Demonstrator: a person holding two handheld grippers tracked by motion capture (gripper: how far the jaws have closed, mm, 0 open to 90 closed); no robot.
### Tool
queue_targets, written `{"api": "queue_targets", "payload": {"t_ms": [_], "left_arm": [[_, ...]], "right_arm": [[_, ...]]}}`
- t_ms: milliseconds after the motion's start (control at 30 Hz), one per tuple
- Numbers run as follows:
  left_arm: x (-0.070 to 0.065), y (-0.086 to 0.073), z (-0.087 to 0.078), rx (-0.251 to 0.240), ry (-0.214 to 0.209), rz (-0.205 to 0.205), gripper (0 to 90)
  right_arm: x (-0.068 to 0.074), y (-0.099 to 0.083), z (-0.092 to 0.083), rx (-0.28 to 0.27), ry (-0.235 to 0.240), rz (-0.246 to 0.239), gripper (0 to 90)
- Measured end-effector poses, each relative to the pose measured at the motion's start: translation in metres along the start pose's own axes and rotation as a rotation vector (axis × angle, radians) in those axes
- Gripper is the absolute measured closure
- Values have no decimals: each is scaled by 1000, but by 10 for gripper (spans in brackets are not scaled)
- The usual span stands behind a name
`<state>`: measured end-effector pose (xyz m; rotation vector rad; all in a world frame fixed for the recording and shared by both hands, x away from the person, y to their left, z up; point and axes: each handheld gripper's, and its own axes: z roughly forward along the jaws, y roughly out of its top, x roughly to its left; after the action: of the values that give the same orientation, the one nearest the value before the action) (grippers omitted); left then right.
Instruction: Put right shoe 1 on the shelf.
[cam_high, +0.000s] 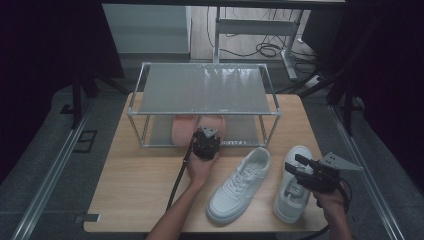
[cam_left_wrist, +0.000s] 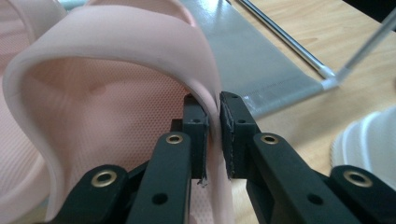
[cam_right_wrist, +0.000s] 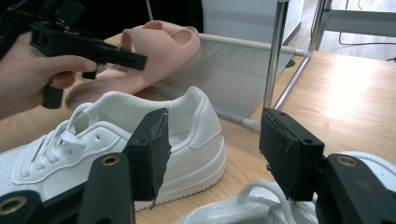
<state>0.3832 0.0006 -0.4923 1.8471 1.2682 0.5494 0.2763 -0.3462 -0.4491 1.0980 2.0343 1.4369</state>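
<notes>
The high view looks forward and down on the table (cam_high: 150, 200). Both gripper views sit close, near table level, sharing the pink slipper (cam_left_wrist: 116, 84) at 12 o'clock.

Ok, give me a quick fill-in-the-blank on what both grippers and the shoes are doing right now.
1. The left gripper is shut on the strap of a ____ slipper.
2. The right gripper hovers with its jaws ____.
3. The two white sneakers lie on the ____ table.
4. The slipper sits at the ____ shelf of the metal rack.

Missing words: pink; open; wooden; bottom
</notes>
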Motion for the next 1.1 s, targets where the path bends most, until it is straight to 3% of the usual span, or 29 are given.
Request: {"api": "queue_targets", "payload": {"t_ms": [133, 500, 667, 700, 733, 800, 933, 967, 1100], "left_arm": [[-2, 3, 9, -21, 25, -14, 819], [-6, 14, 34, 1, 48, -28, 812], [-6, 22, 44, 4, 77, -37, 812], [-3, 23, 45, 9, 78, -9, 811], [2, 24, 47, 21, 68, 54, 808], [3, 23, 51, 25, 81, 45, 789], [3, 22, 46, 29, 82, 63, 675], [-3, 20, 43, 28, 80, -11, 657], [-3, 16, 33, 14, 53, -3, 622]], "right_arm": [[1, 1, -1, -5, -1, 4, 429], [1, 2, -4, -11, -7, 9, 429], [0, 2, -7, -19, -13, 12, 429], [0, 2, -7, -20, -13, 14, 429], [0, 2, -7, -21, -13, 14, 430], [0, 2, -7, -23, -14, 13, 429], [-1, 1, -8, -21, -14, 18, 429], [-2, 1, -8, -21, -16, 16, 429], [0, 1, -6, -17, -13, 13, 430]]}}
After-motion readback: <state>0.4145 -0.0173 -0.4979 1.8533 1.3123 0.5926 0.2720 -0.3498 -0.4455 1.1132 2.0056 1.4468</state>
